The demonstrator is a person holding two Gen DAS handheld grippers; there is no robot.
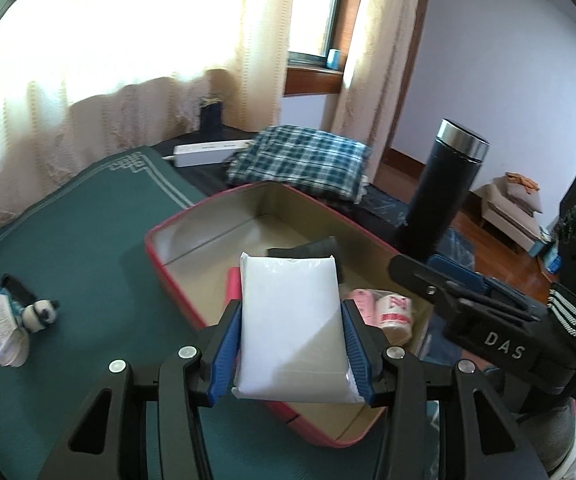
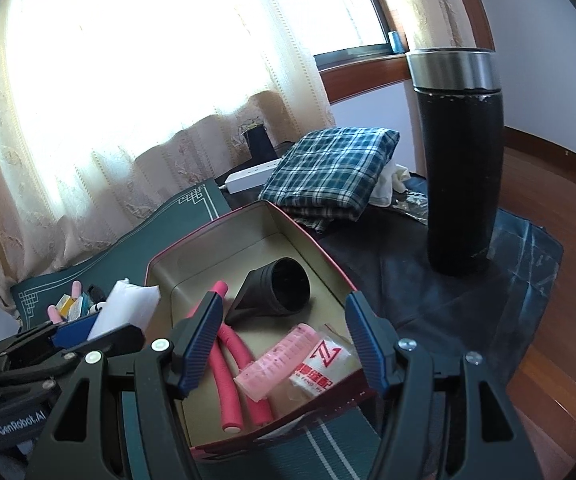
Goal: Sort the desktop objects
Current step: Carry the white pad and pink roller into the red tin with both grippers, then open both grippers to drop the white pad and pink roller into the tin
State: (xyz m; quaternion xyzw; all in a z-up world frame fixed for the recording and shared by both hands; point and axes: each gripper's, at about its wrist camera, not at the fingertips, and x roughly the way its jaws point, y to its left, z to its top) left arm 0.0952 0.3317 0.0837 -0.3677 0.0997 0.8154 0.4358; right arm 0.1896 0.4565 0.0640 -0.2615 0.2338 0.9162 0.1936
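While the left gripper point(image 1: 292, 344) clamps a white packet point(image 1: 292, 320) above the near edge of the red box point(image 2: 248, 216), the right gripper point(image 2: 284, 340) hangs with jaws apart and empty over the box's right side. Inside lie pink foam rollers point(image 2: 228, 376), a black nozzle point(image 2: 284, 288) and a pink curler point(image 2: 280, 356).

You have one white packet point(image 1: 293, 328) between the left tool's point(image 1: 292, 354) pads. Under your right tool point(image 2: 284, 346) sits one red box point(image 2: 248, 216) with two pink foam sticks point(image 2: 228, 380), one black funnel point(image 2: 278, 292), one pink roller point(image 2: 276, 360) and one clear packet point(image 2: 324, 364). One black bottle point(image 2: 462, 168) stands beyond.
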